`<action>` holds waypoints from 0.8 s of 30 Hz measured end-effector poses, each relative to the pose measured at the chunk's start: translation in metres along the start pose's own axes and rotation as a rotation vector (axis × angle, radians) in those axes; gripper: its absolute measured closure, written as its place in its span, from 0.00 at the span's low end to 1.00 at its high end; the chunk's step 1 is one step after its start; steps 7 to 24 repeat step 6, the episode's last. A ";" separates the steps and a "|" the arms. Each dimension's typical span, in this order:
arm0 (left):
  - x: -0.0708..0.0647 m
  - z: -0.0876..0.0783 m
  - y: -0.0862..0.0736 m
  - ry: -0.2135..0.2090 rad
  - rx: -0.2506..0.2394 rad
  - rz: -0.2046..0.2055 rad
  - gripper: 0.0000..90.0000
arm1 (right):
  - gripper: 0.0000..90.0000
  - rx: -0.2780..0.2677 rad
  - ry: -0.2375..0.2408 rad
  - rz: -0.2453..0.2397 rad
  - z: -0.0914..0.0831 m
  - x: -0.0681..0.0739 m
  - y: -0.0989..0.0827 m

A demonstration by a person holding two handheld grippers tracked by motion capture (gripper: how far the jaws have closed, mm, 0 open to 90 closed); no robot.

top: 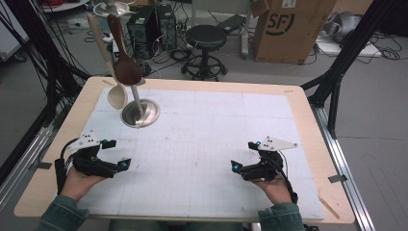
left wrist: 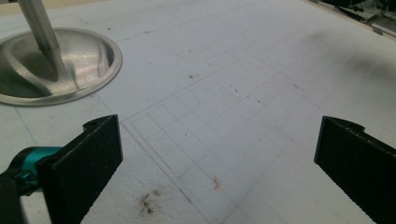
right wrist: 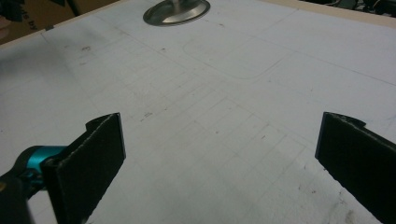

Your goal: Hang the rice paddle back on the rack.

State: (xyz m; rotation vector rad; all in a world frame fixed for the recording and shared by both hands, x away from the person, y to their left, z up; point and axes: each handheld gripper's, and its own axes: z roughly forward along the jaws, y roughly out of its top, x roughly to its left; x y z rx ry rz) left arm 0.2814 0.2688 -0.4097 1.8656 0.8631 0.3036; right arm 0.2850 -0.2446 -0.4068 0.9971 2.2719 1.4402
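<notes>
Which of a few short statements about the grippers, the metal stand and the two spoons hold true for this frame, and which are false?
1. Both grippers are open and hold nothing. True: the left gripper and the right gripper show spread jaws with bare mat between them.
2. The metal stand sits nearer the right gripper. False: it stands at the far left of the mat, ahead of the left gripper.
3. Two spoons hang at the stand, a dark brown spoon and a pale spoon. True.
4. The pale spoon lies flat on the white mat. False: it hangs beside the stand's post.
5. A black stool stands on the floor beyond the table. True.
</notes>
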 end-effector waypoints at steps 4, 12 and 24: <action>-0.001 0.002 -0.003 0.003 0.010 0.009 0.02 | 0.00 0.007 0.003 -0.002 0.001 0.001 -0.002; -0.001 0.002 -0.003 0.001 0.011 0.009 0.02 | 0.00 0.010 0.005 -0.004 0.002 0.001 -0.002; -0.001 0.002 -0.003 0.001 0.011 0.009 0.02 | 0.00 0.010 0.005 -0.004 0.002 0.001 -0.002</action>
